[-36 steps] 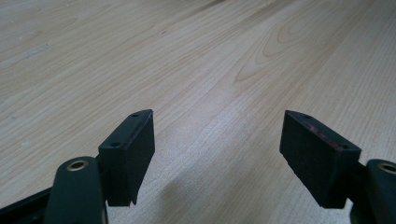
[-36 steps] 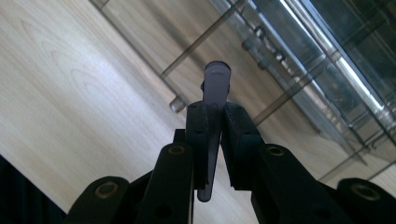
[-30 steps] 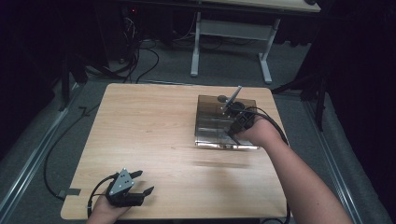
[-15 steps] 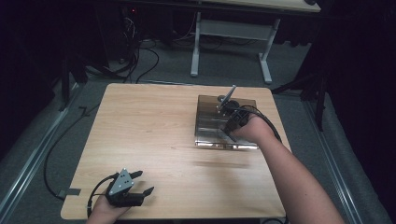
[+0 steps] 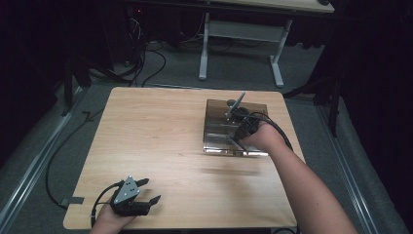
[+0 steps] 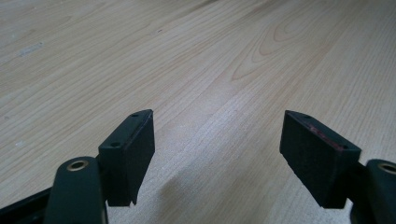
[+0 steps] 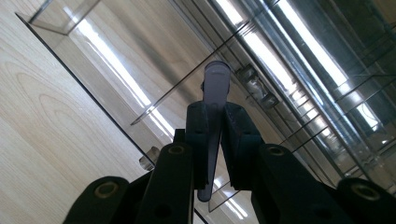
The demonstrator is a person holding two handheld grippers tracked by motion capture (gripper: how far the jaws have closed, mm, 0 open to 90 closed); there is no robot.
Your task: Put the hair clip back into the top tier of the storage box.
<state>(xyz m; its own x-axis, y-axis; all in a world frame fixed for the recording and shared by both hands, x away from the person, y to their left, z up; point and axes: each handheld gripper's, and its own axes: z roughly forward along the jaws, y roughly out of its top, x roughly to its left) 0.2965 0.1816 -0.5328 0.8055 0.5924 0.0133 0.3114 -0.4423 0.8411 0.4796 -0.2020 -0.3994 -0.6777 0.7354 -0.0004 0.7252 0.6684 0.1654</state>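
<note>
Wooden table (image 5: pixel 160 141) — right tool (image 7: pixel 215 122) clamps pen (image 7: pixel 214 100), pointing into organizer (image 5: pixel 214 109).

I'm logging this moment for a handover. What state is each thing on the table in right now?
Left tongs: open, nothing between them, low over the bare table.
Right tongs: shut on a grey pen, over the clear organizer.
Grey pen: gripped partway along its barrel, tilted.
Clear organizer: flat on the table, open on top, divided into compartments.
</note>
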